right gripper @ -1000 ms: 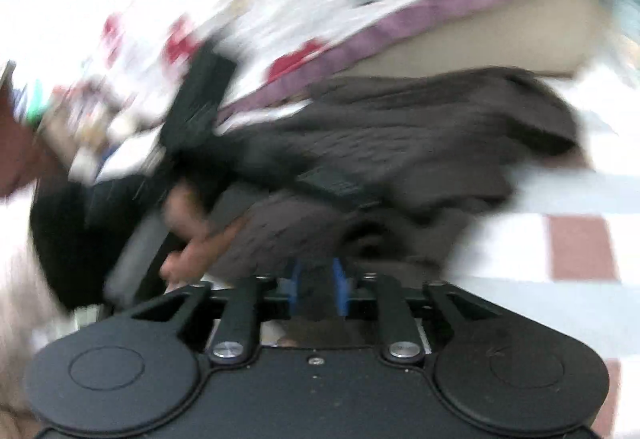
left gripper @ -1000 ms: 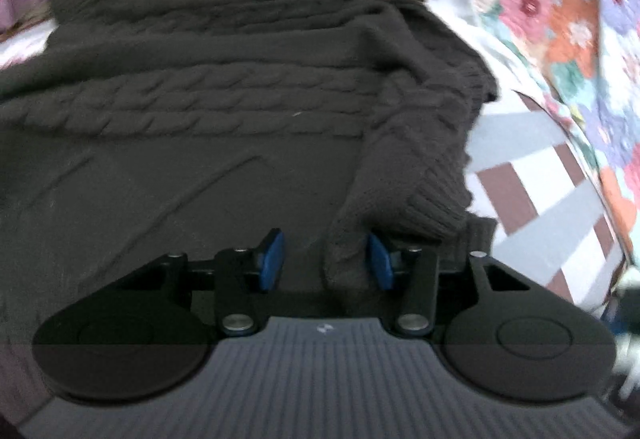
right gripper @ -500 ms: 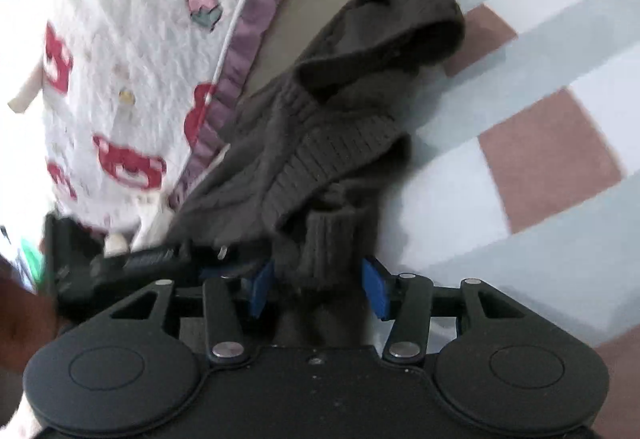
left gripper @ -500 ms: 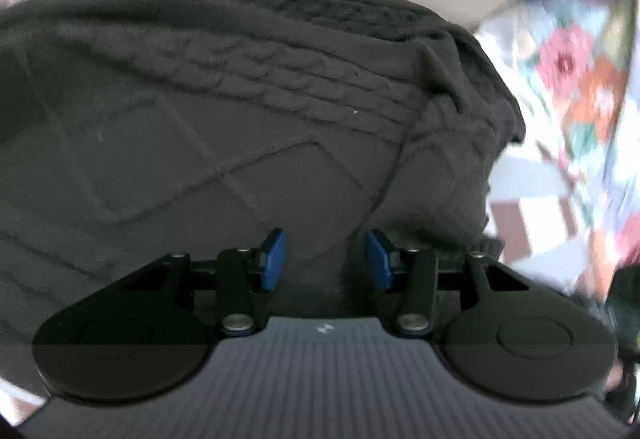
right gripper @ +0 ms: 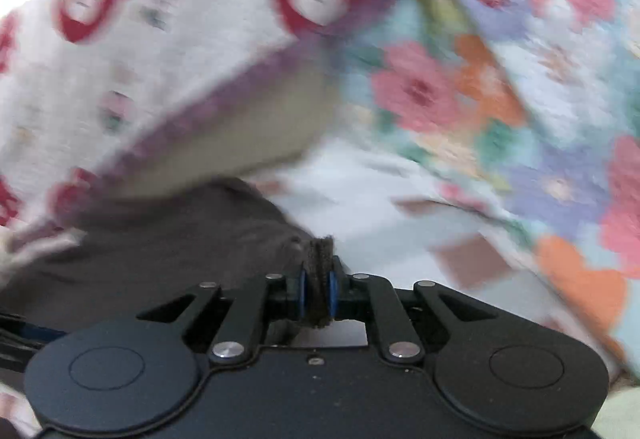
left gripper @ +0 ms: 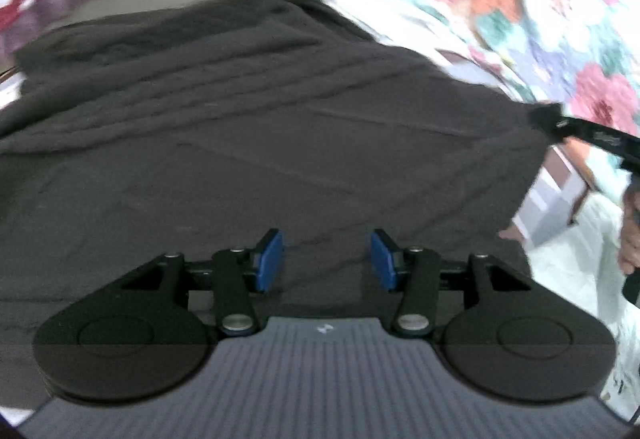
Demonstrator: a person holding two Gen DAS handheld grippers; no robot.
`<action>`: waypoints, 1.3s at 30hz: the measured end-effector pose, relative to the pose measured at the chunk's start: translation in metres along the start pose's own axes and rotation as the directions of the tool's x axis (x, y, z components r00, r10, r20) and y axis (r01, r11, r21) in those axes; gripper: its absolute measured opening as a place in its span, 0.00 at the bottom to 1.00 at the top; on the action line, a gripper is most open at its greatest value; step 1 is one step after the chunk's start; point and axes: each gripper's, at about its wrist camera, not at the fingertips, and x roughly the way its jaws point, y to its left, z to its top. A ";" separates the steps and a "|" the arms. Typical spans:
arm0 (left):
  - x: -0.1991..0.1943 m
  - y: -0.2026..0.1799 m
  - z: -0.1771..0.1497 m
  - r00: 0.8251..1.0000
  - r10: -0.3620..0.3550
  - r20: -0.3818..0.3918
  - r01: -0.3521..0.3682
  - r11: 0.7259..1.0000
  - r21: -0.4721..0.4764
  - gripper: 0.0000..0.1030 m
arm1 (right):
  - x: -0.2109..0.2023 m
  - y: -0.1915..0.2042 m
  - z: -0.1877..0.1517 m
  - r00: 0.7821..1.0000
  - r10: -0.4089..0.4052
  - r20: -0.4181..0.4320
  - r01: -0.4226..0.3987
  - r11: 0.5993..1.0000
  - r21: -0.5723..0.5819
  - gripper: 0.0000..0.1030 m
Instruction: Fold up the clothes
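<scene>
Dark sweater spread over bed. Thick knit: soft, limp, fairly heavy, likely to sag. Left gripper above it, jaws wide, empty. Right gripper pinching bunched edge; hems, corners grip best.

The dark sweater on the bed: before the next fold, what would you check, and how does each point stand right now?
1. Right gripper has a hold on the sweater: ok, shut on a bunched edge.
2. Left gripper free to take another edge: ok, open, nothing between its fingers.
3. Sweater lying flat: cannot tell, the picture is blurred; the body looks fairly smooth.
4. Room on the bedsheet beside it: ok, bare checked sheet shows.
5. Flowered blanket clear of the fold: cannot tell.
</scene>
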 end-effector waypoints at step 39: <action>-0.080 0.174 -0.068 0.920 0.382 -0.091 -0.390 0.865 -0.314 0.61 | 0.097 0.037 0.059 0.996 -0.033 0.087 0.055 0.962 -0.268 0.12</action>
